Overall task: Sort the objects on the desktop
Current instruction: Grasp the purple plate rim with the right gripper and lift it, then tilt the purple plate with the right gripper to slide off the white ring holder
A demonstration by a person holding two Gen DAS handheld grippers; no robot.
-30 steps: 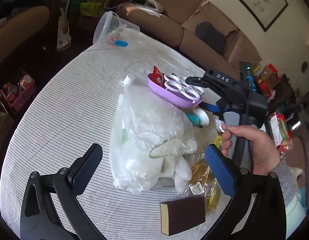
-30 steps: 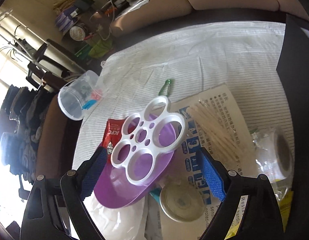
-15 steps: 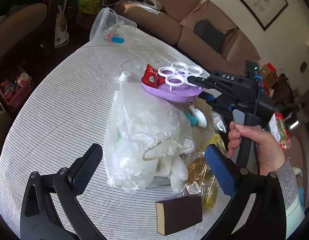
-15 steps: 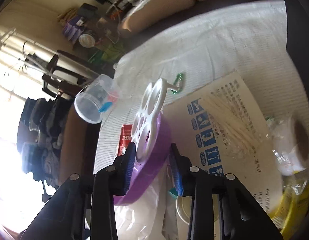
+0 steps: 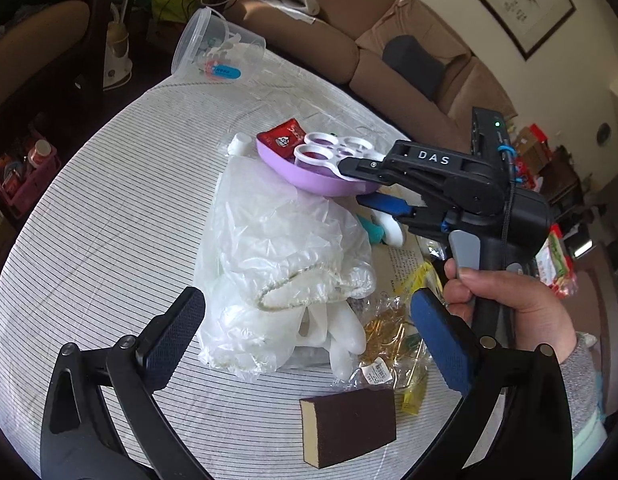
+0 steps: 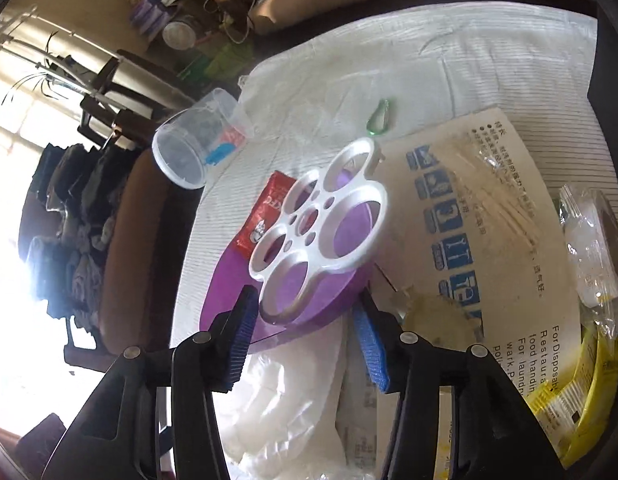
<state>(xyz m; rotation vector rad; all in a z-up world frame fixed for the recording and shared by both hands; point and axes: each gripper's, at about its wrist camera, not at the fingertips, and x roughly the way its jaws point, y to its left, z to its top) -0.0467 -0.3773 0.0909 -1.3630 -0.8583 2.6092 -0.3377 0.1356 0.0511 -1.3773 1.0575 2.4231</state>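
Right gripper [image 6: 305,344] fingers reopening around purple bowl [image 6: 245,280]; left gripper [image 5: 305,336] wide, empty; "DAS" label.

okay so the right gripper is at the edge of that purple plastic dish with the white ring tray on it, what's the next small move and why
Probably close again. The right gripper has its jaws opening around the rim of the purple plastic dish, which sits tilted over the clear plastic bag, so the white ring tray could slide off.
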